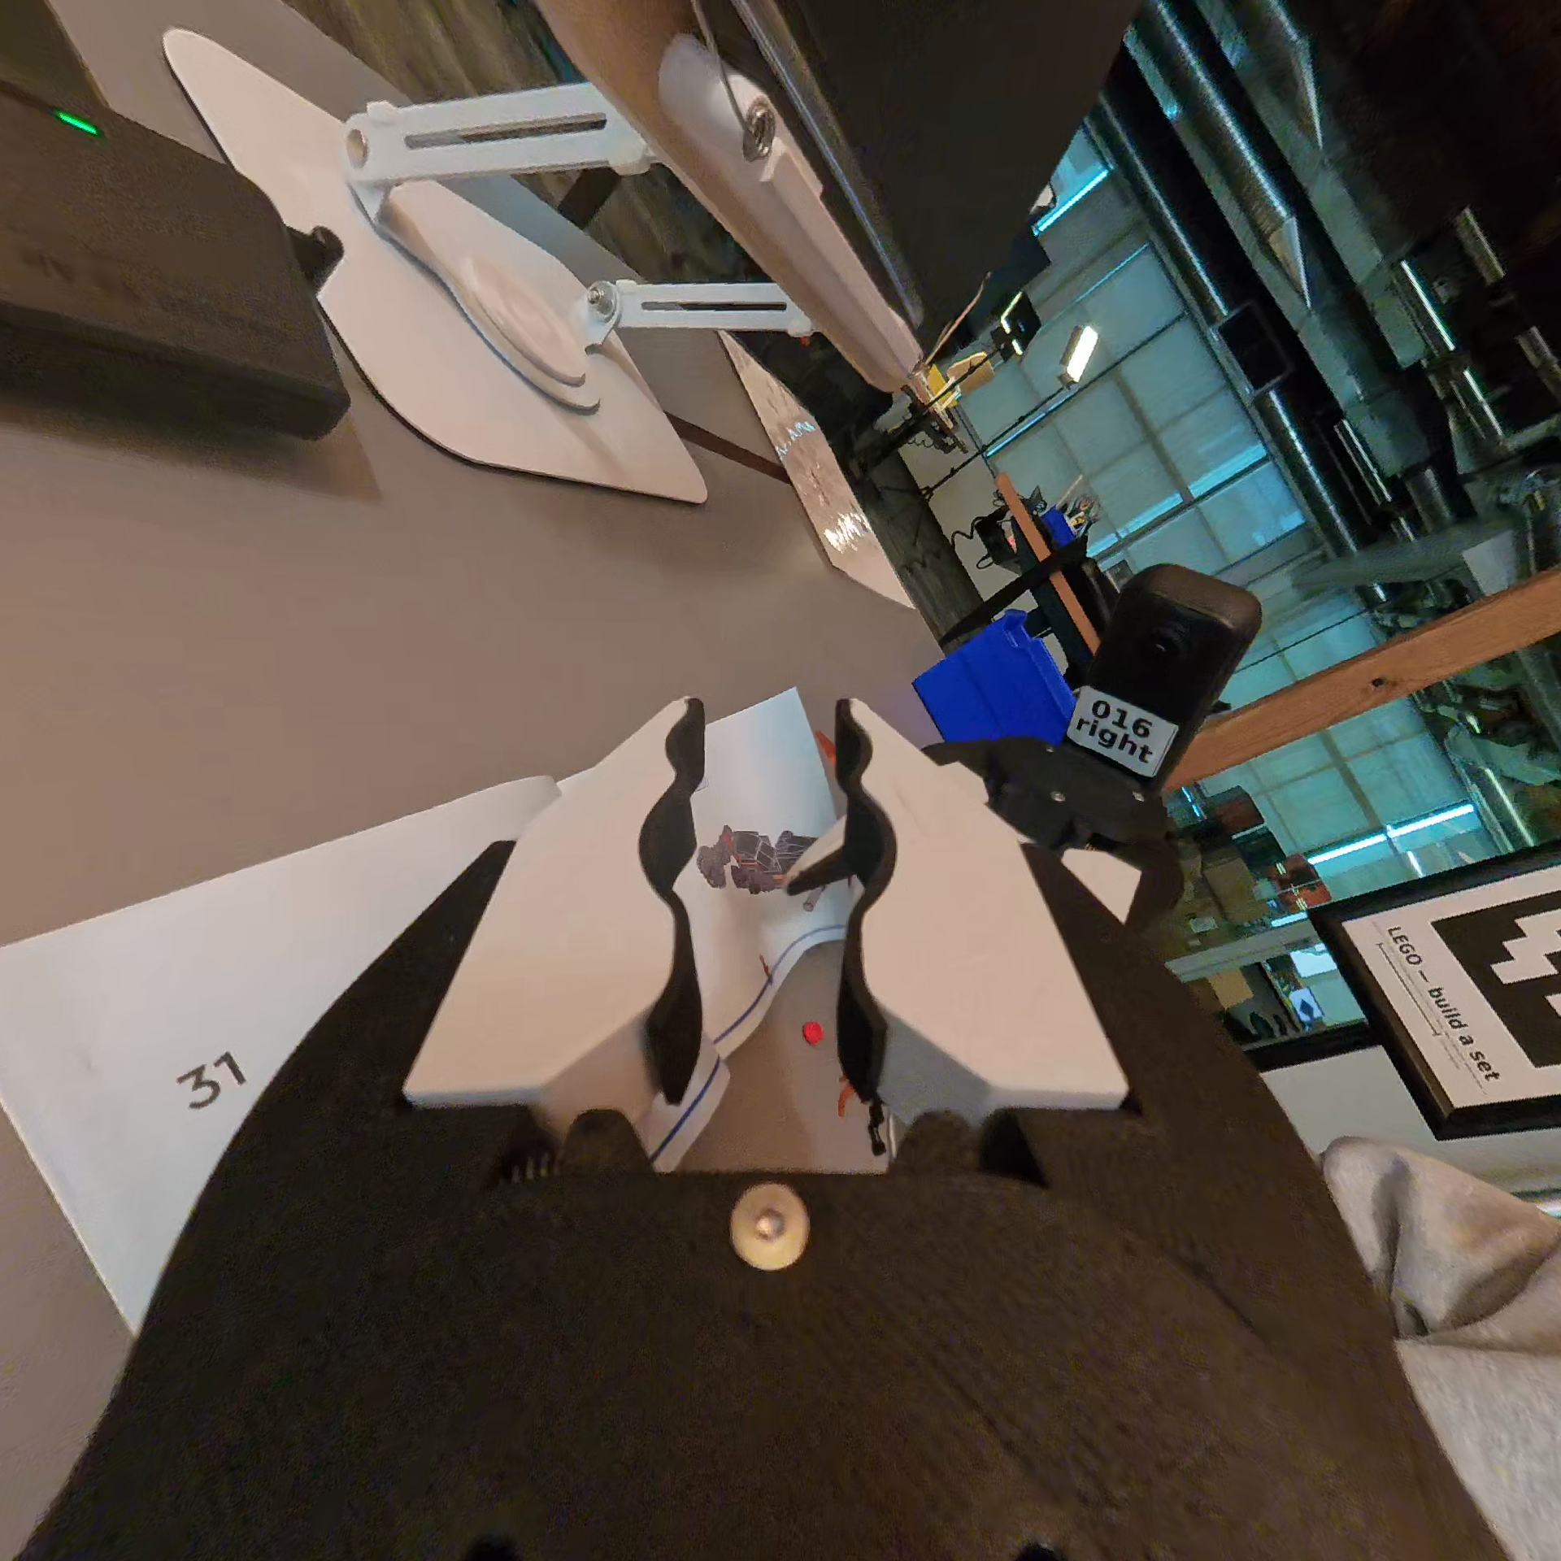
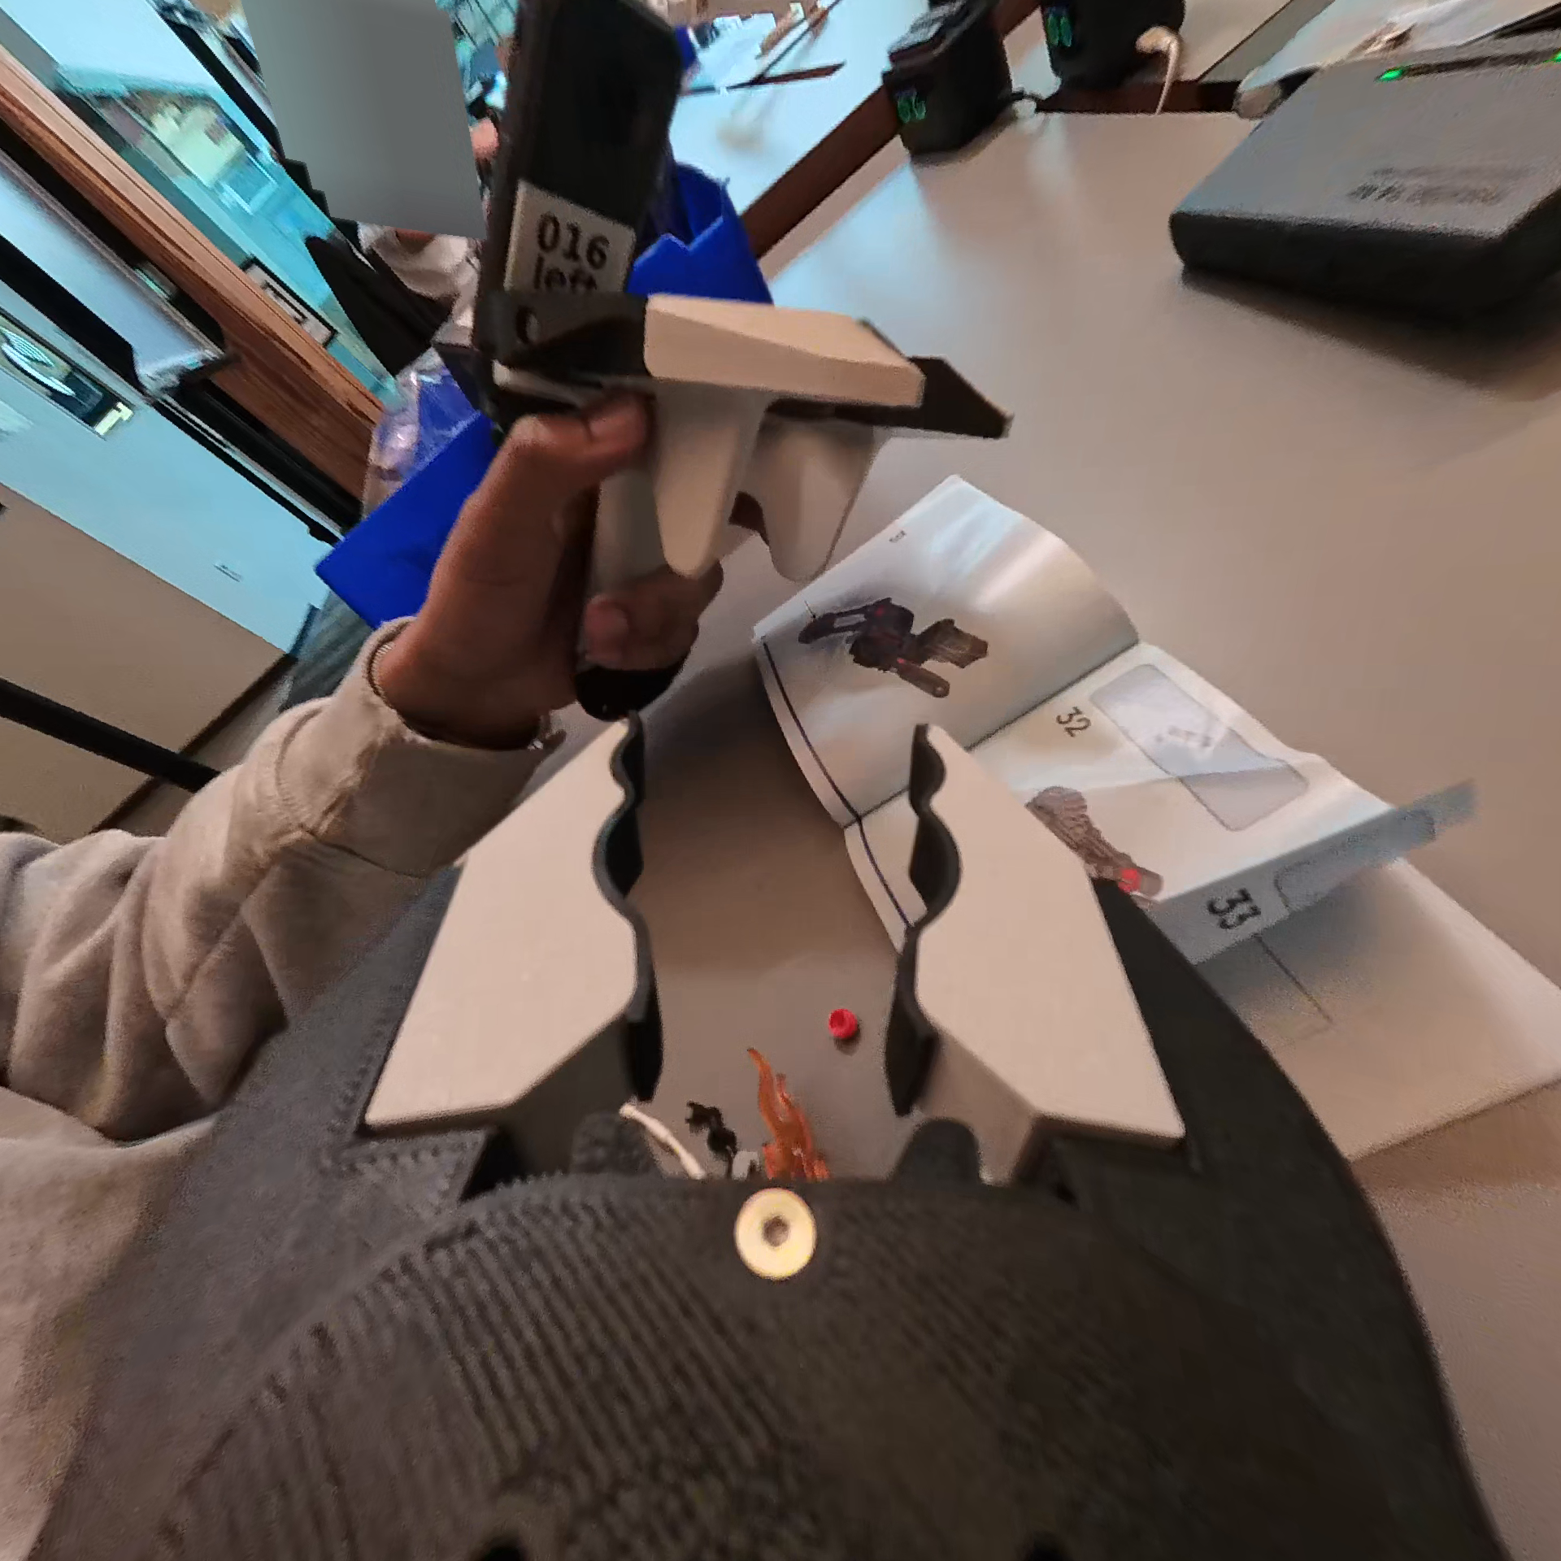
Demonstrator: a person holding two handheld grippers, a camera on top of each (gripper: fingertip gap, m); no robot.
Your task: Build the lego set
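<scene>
Two empty tools, left tool [image 1: 769, 718] and right tool [image 2: 777, 743], gape above one red stud [image 2: 843, 1024]

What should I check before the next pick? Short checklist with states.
1. Right gripper open, empty: ok.
2. Left gripper open, empty: ok.
3. Red stud lying free on the table, between the right fingers: ok.
4. Orange flame piece visible, partly hidden by the gripper body: ok.
5. Instruction booklet open: ok.
6. Partly built model in view: not ok.
</scene>
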